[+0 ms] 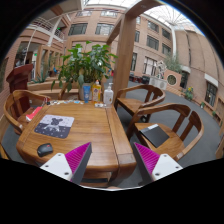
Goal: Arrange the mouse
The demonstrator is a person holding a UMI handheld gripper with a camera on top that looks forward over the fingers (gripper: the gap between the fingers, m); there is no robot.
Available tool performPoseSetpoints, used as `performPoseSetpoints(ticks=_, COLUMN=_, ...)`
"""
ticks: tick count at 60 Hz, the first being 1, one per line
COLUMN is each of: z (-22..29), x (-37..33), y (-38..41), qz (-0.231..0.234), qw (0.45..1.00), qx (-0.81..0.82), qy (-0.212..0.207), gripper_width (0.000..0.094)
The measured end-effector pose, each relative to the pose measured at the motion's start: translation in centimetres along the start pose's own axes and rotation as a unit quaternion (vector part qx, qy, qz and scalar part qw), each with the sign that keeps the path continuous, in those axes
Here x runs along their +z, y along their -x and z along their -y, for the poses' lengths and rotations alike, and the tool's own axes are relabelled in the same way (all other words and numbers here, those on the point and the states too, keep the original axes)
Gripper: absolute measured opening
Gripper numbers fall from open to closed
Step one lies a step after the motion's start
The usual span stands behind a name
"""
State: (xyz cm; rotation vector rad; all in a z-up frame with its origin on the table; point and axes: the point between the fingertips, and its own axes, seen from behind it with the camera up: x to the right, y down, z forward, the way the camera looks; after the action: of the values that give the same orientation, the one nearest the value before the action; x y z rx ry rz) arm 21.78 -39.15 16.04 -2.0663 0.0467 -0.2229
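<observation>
A small dark mouse (pixel 44 149) lies on the wooden table (pixel 85 130) near its front left edge, just left of my left finger. A dark patterned mouse pad (pixel 54 125) lies farther back on the left part of the table. My gripper (pixel 112 160) is open and empty above the table's front edge, its pink pads (pixel 78 156) wide apart with nothing between them.
A potted plant (pixel 88 65), a clear bottle (pixel 108 94) and a blue cup (pixel 86 92) stand at the table's far end. A pink item (pixel 33 113) lies left of the pad. Wooden chairs (pixel 160 135) surround the table, one holding a dark cushion (pixel 155 134).
</observation>
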Motion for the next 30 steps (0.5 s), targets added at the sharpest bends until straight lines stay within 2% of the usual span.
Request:
performPoseSetpoints(ticks=8, z=-3.1, x=-0.4, y=1.5, qz=-0.018, qw=1.000, qx=0.008, qy=0.023, gripper_width=0.0853)
performPoseSetpoints(ticks=13, z=-6.1, x=-0.5, y=3.7, qz=-0.013, qw=0.999, qx=0.009, qy=0.036, gripper_width=0.0853)
performPoseSetpoints(ticks=23, z=-10.3, x=-1.3, y=10.4, qz=0.044, qw=0.998, qx=0.011, qy=0.046, gripper_width=0.0842)
performPoseSetpoints(ticks=30, z=-11.9, x=-0.8, y=18.3, qz=0.107, qw=0.993, qx=0.009, qy=0.052, gripper_width=0.0850)
